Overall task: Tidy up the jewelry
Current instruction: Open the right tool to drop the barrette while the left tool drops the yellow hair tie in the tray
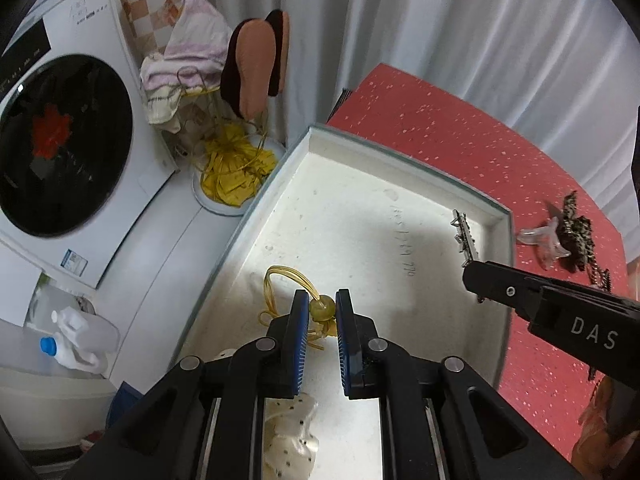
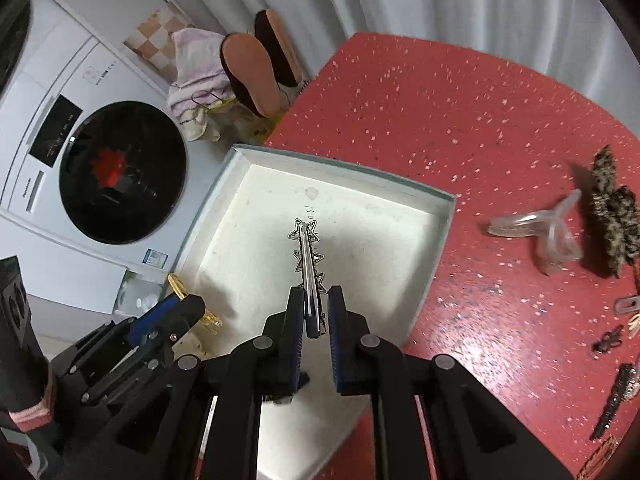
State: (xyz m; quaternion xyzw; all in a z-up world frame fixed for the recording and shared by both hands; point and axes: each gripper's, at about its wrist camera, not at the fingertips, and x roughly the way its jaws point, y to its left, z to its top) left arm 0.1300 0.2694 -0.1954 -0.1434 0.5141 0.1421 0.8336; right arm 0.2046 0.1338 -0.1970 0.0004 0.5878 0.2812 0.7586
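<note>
A white shallow box [image 1: 400,160] [image 2: 420,194] sits on the red table. My left gripper [image 1: 322,309] is over the box floor, its jaws narrowly apart around a yellow bead hair tie [image 1: 321,307] with amber loops; contact with the pads is not clear. A white dotted bow [image 1: 294,436] lies under it. My right gripper [image 2: 314,304] holds a silver star hair clip [image 2: 306,248] above the box; the clip also shows in the left wrist view [image 1: 464,236]. The left gripper appears in the right wrist view [image 2: 176,312].
On the red table [image 2: 420,112] to the right lie a clear claw clip [image 2: 540,228], a dark speckled bow [image 2: 612,216] and several small clips [image 2: 616,396]. A washing machine [image 1: 64,144], towels, slippers and a basin with yellow ribbon [image 1: 232,176] stand left.
</note>
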